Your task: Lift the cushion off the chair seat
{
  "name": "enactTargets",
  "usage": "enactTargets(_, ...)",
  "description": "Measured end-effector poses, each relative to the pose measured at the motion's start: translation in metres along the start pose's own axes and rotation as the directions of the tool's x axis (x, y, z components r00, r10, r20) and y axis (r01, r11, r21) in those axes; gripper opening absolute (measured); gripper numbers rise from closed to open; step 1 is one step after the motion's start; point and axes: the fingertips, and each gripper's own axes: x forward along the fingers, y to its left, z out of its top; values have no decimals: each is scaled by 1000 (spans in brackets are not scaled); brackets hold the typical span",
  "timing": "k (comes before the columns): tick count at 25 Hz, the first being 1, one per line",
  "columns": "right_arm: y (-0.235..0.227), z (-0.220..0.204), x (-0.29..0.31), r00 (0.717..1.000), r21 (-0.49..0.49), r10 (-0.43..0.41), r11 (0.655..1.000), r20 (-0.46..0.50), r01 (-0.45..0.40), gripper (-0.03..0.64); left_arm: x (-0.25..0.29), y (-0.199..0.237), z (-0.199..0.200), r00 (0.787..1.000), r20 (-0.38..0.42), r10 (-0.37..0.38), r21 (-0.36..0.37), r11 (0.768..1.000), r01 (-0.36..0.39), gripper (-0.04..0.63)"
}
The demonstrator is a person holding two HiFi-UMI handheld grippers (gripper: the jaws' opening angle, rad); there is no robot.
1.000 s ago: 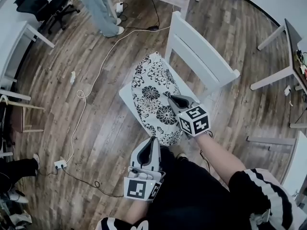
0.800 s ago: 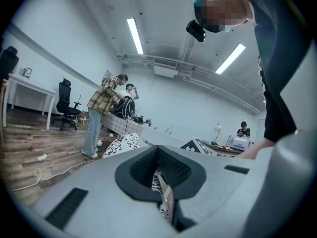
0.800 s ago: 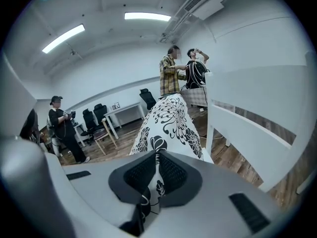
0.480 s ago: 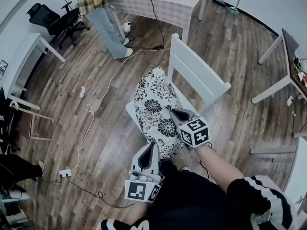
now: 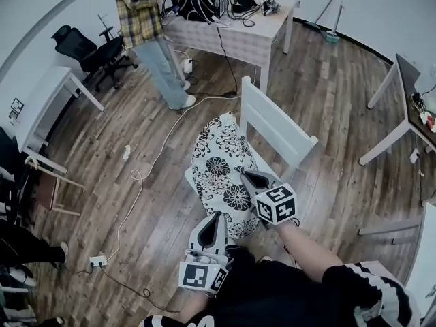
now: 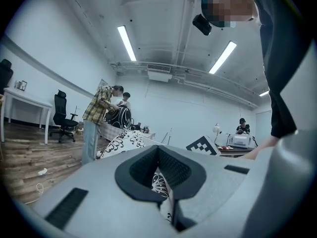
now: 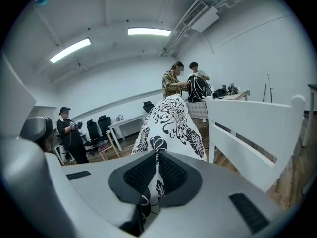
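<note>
The cushion (image 5: 219, 170), white with black flower print, hangs lengthwise above the seat of the white chair (image 5: 279, 129) in the head view. My right gripper (image 5: 246, 176) is shut on the cushion's right edge, and the fabric (image 7: 157, 182) shows pinched between its pads. My left gripper (image 5: 219, 217) is shut on the cushion's near end, where printed cloth (image 6: 160, 182) sits between the pads. The cushion (image 7: 171, 125) rises ahead of the right gripper beside the chair back (image 7: 252, 133). The seat is mostly hidden under the cushion.
A person in a plaid shirt (image 5: 146, 19) stands by a table (image 5: 235, 29) holding a black bag and cables. A white cable (image 5: 146, 176) trails over the wooden floor to a power strip (image 5: 98, 260). Office chairs (image 5: 92, 50) and white tables (image 5: 41, 101) stand left, more tables (image 5: 402, 107) right.
Both grippers have risen with the cushion, which now hangs higher off the chair seat. The head view has tilted up, showing the person and far table more fully.
</note>
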Motion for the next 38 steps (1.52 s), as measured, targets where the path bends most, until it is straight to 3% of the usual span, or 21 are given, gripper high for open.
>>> enactTargets(18, 27, 26, -39, 993, -17, 61, 998, 100, -60, 34, -10, -27, 26, 997, 72, 14, 68, 997, -19, 2)
enactTargets(38, 47, -11, -104, 984, -30, 145, 989, 103, -142, 34, -47, -90, -1, 996, 70, 54, 59, 997, -59, 2)
